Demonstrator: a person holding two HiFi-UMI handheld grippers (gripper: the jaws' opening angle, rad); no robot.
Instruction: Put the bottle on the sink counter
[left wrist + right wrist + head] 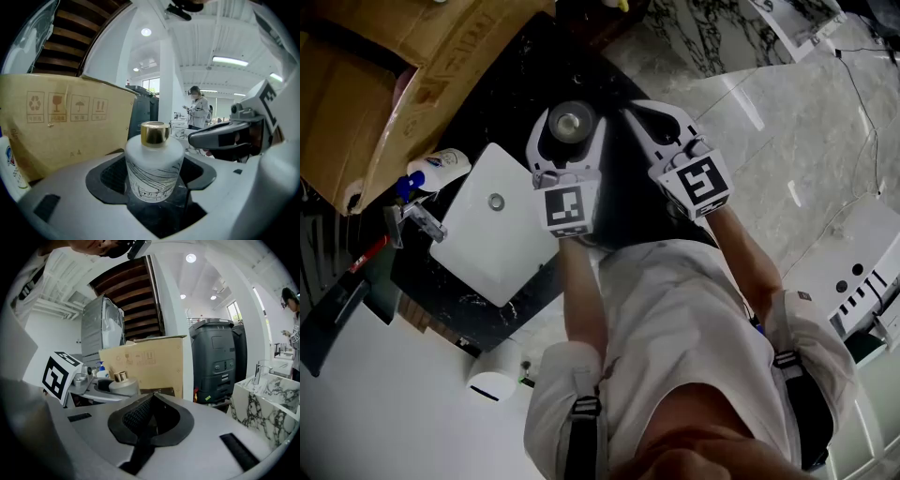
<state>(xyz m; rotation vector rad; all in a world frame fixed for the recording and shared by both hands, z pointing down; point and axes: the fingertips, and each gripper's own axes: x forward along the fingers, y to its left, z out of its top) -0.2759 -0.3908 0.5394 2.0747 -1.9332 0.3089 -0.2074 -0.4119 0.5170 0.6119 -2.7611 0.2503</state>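
Here, the left gripper [569,131] clamps the bottle [154,165] upright over the black counter [511,89], just beyond the white basin [517,255].
Bare counter surrounds the jaws; a cardboard box [384,75] and a pump bottle [438,170] crowd its left edge. The right gripper [151,404], jaws together and empty, hangs alongside, near the marble floor [787,122].
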